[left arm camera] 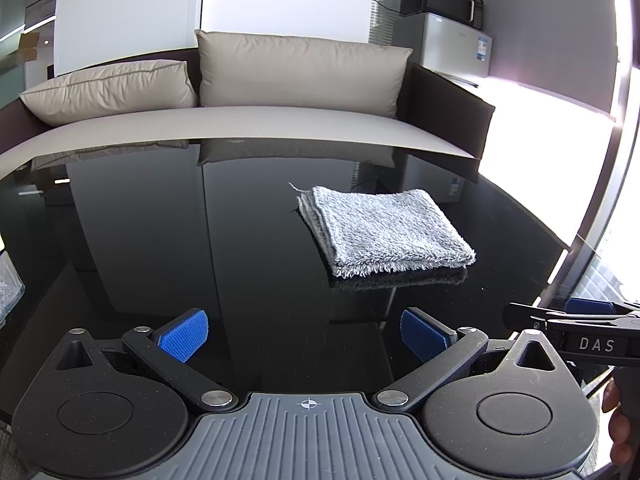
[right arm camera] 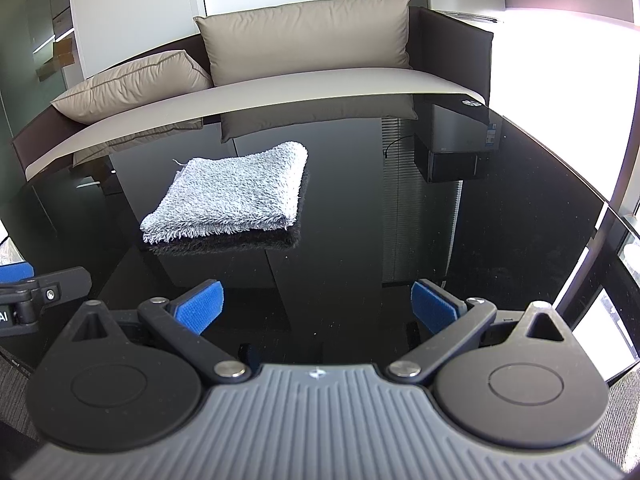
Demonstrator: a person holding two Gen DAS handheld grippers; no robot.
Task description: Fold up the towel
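Towel [left arm camera: 382,230]: grey, fluffy, folded into a compact rectangle of several layers; lies flat on the black glossy table [left arm camera: 160,240], fringed edge facing the grippers, a loose thread at its far left corner.
Left gripper [left arm camera: 304,336]: jaws spread wide, blue pads [left arm camera: 184,338] bare, nothing held; hovers over the table short of the towel, which lies ahead and to its right, apart from both fingers.
Right gripper [right arm camera: 316,310]: jaws spread wide, empty; towel [right arm camera: 232,194] lies ahead and to its left, no contact.
Gripper spacing: side by side, nearer than the towel.
Hand [left arm camera: 620,428]: partly visible at the right gripper's handle.
Sofa [left arm camera: 280,120]: beyond the towel, past the table's far edge; two beige cushions [left arm camera: 296,72].
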